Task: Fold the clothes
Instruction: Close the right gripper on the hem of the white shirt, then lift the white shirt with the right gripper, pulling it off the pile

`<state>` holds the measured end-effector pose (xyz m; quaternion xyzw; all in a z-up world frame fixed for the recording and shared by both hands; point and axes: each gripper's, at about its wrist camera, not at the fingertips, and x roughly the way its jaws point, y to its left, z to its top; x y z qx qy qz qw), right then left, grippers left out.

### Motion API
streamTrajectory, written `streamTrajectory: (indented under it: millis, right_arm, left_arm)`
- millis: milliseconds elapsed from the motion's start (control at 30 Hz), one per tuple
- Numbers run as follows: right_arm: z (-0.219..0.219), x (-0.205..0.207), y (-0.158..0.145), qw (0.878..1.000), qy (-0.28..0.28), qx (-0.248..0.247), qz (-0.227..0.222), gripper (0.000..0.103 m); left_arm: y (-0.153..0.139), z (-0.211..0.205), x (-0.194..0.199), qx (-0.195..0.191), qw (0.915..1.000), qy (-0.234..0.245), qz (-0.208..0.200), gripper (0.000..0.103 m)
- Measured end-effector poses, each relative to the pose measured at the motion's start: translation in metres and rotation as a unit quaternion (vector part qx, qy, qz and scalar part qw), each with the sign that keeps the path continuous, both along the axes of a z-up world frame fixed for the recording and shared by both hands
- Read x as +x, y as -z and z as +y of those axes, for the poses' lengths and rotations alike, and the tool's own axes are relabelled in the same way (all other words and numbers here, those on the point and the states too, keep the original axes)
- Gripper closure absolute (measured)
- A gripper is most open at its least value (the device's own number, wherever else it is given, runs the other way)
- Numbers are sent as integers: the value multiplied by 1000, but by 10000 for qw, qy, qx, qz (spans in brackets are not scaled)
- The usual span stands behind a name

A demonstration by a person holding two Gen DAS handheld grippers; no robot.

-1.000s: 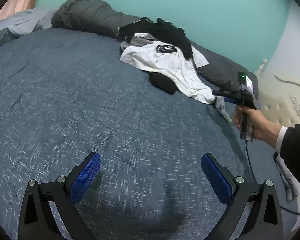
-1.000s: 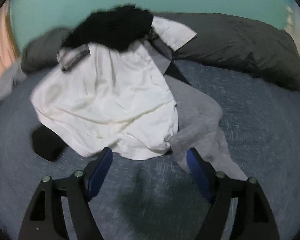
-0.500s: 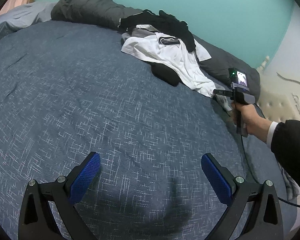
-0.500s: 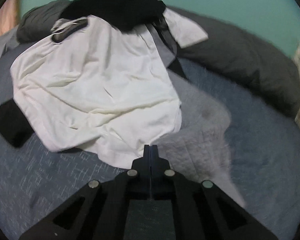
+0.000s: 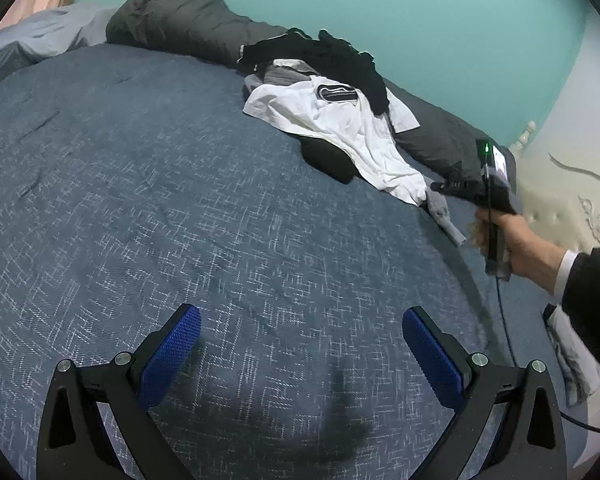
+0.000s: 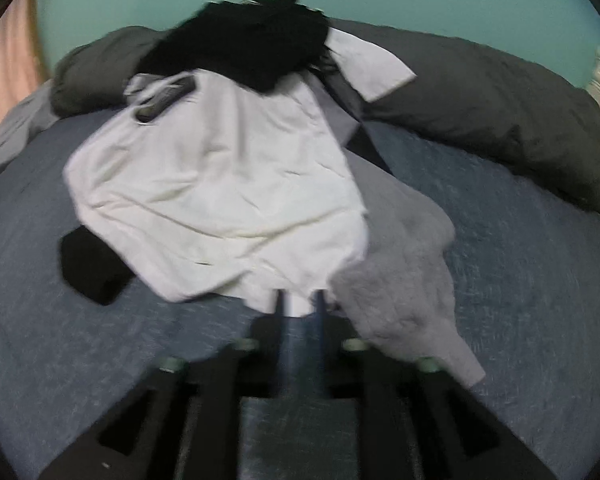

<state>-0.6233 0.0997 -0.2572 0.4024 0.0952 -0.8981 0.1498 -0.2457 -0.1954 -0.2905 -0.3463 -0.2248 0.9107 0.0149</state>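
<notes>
**Right gripper at white shirt hem, left gripper idle over bed**

Clothes pile (image 5: 332, 92) sits at far side of the bed (image 5: 140, 208), against a rolled dark grey duvet (image 5: 188, 28) along the teal wall (image 5: 420, 8). White shirt (image 6: 220, 184) lies on top and spreads toward the camera, dark label patch near its collar. Black garment (image 6: 244, 44) is bunched over the shirt's far end. A second black piece (image 6: 88, 268) pokes out from under the shirt's left edge. Grey fleecy garment (image 6: 404, 272) trails out from under the shirt on the right, onto the blue bedspread.

Right gripper (image 6: 300, 300) points down at the near hem of the white shirt. Its jaws have just been opening again and stand a narrow gap apart; a bit of white hem shows between the fingertips. Frame is motion-blurred, so whether the pads press the cloth cannot be told. In the left wrist view the person's hand (image 5: 512, 240) holds this gripper by its handle, dark sleeve with white cuff behind, tip right at the shirt's near corner.

Left gripper (image 5: 300, 340) hangs over bare bedspread, well apart from the pile, jaws spread wide, blue pads (image 5: 172, 352) holding nothing.
</notes>
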Motion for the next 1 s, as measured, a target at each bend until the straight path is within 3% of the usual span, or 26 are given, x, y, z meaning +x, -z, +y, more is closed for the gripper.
streamTrajectory:
  millis: [267,333,467,567,667,700,833,1000]
  right_arm:
    - [-16,-23,39,10000,-39,31,-67,56]
    - [-21,-30,47,9997,15,231,-60,46]
    - [-17,-42,54,9979,465,459,30,44]
    - [-18,-45,56,9980,441,463,26,45]
    - [-27,-40,55,9982,147,557,138,83]
    - [-31,-37,54,9982,68,579,171,89]
    - [-31,-23,38,9988,-109,255,396,93]
    - [-40,16,4,9933,-934,-279,627,93]
  left_arm:
    - [14,4,-8,-12,9998,105,-150,0]
    - [15,5,-7,-49,9998,129,-163,0]
    - [15,3,-6,-44,9998,111,-160,0]
    - [14,4,-5,-51,9998,154,-138,0]
    - [12,5,-4,-60,9998,181,-108,0]
    - [11,5,-4,-63,9998,185,-101,0]
    - [12,7,-5,-70,9997,209,-124,0]
    - [9,7,-5,5,9997,240,-106,0]
